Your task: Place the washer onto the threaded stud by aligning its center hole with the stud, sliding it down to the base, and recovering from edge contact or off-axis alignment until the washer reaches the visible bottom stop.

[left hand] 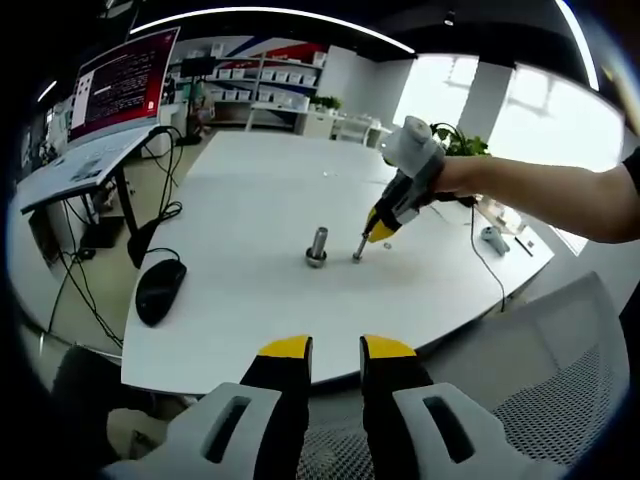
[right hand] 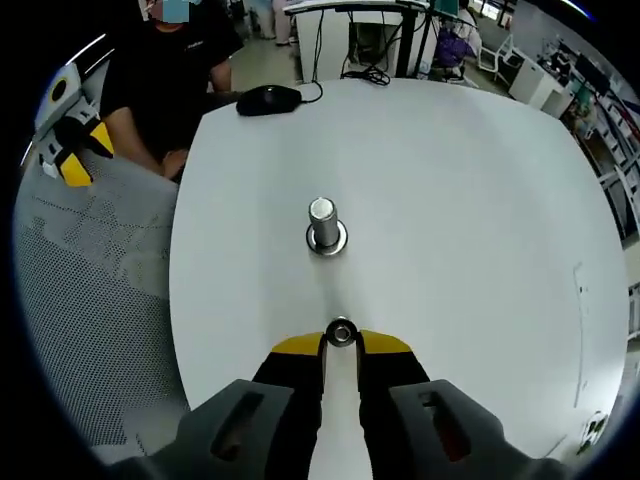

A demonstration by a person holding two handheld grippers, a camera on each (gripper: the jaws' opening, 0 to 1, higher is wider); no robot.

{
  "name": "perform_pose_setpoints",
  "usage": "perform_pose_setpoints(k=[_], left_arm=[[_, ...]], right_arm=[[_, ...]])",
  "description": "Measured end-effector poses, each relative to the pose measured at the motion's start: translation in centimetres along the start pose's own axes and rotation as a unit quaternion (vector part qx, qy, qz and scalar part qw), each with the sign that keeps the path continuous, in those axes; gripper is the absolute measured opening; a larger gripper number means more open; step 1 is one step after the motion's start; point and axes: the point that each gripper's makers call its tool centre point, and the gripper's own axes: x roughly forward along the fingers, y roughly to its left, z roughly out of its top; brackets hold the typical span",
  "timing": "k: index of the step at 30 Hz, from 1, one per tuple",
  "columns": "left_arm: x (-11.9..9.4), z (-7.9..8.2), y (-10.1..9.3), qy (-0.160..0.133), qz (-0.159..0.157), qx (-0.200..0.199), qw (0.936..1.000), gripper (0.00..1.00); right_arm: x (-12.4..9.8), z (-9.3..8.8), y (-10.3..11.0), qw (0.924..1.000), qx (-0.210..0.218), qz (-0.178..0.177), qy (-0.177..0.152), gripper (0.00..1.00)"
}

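A short metal threaded stud stands upright on a round base in the middle of the white table. My right gripper is shut on a small metal washer, pinched between its yellow tips just short of the stud and low over the table. In the left gripper view the stud shows mid-table, and the right gripper, held by a hand, points down at the table just right of it. My left gripper stands open with nothing in it, back at the table's near edge above a mesh chair.
A black mouse with its cable lies at the table's left edge, also seen as the mouse. A grey mesh chair stands beside the table. A monitor stands on a side desk. Small items and a cable lie at the table's right.
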Motion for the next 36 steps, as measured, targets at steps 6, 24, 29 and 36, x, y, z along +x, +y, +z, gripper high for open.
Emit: perform_pose_setpoints(k=[6, 24, 29, 36], left_arm=[[0.0, 0.0, 0.1, -0.001, 0.001, -0.001, 1.0, 0.17], [0.0, 0.2, -0.1, -0.004, 0.003, -0.007, 1.0, 0.16], [0.0, 0.1, 0.2, -0.005, 0.004, -0.007, 1.0, 0.16], [0.0, 0.1, 0.1, -0.004, 0.003, -0.006, 1.0, 0.16]], right_arm=[[1.4, -0.6, 0.1, 0.9999, 0.008, 0.002, 0.011, 0.14], [3.5, -1.0, 0.2, 0.9995, 0.028, -0.008, 0.013, 0.14], [3.6, -0.9, 0.3, 0.9996, 0.027, -0.006, 0.005, 0.2], [3.3, -2.1, 0.0, 0.9987, 0.05, -0.006, -0.002, 0.25]])
